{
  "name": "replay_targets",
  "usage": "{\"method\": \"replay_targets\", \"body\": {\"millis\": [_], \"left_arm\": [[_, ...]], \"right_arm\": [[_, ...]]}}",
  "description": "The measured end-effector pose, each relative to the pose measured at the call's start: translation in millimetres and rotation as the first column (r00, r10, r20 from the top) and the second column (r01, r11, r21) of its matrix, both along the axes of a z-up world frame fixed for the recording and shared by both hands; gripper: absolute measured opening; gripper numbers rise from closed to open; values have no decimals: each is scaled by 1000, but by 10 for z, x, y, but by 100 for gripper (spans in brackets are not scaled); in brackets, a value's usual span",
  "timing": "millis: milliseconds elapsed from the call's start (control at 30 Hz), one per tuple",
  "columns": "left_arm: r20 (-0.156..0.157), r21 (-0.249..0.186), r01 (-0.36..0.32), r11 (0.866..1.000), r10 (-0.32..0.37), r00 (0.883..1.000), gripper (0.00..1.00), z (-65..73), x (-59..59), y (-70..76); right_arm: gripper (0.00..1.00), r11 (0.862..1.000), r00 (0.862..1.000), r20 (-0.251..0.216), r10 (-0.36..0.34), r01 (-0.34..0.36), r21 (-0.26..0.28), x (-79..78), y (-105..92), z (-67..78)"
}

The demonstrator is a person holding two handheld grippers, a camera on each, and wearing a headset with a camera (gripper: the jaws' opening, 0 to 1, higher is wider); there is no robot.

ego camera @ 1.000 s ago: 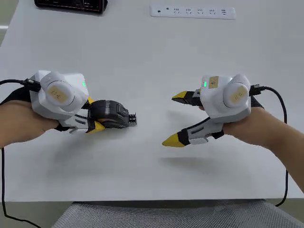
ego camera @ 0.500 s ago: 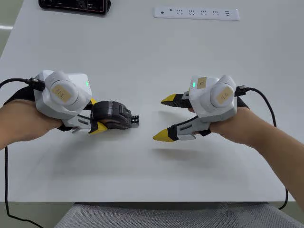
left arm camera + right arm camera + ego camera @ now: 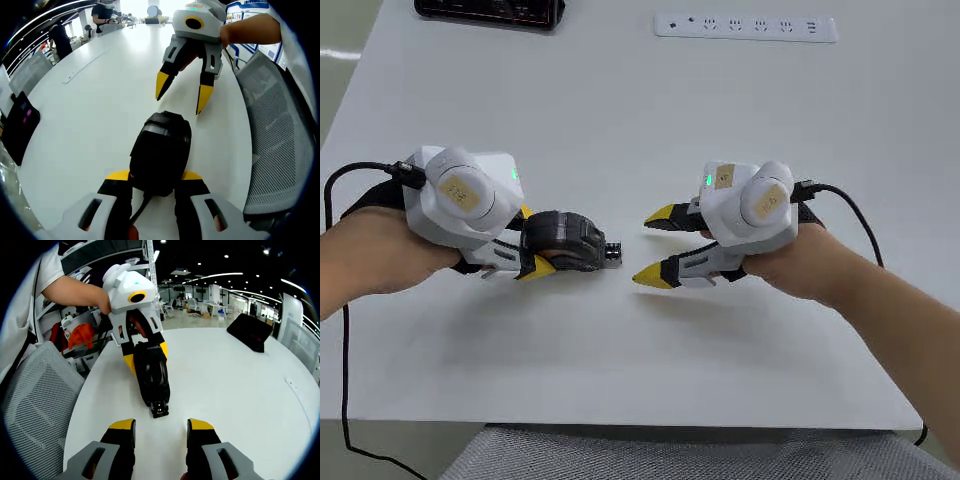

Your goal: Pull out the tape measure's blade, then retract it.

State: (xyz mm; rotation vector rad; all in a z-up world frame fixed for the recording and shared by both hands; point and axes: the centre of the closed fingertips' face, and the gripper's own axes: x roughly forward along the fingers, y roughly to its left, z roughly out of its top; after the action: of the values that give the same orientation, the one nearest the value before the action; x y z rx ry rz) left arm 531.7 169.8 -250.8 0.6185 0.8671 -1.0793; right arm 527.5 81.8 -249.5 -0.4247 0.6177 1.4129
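Right hand-held gripper [image 3: 648, 247] closer to tape measure [image 3: 565, 240], tan sticker [image 3: 767, 201] writing unreadable

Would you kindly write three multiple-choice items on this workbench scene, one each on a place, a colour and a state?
1. Where is the tape measure?
A. Lying loose, untouched.
B. Between the left tool's jaws.
C. Between the right tool's jaws.

2. What colour are the tools' jaw tips?
A. Yellow.
B. Red.
C. Blue.

3. How is the right tool?
A. Shut on the tape measure.
B. Shut, empty.
C. Open, empty.

1 B: the left gripper view shows its case clamped between those jaws.
2 A: yellow tips show in all three views.
3 C: its jaws stand apart, short of the tape measure.
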Motion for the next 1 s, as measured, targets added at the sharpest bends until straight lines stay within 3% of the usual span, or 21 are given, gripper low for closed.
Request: {"method": "replay_targets", "body": {"millis": [400, 1000], "left_arm": [[-1, 5, 3, 1000, -3, 1000, 28, -9, 1, 13], [0, 3, 2, 1000, -2, 1000, 28, -10, 4, 4]], "right_arm": [[28, 999, 999, 1, 35, -35, 16, 1, 197, -63], [17, 998, 998, 4, 66, -66, 25, 24, 283, -175]]}}
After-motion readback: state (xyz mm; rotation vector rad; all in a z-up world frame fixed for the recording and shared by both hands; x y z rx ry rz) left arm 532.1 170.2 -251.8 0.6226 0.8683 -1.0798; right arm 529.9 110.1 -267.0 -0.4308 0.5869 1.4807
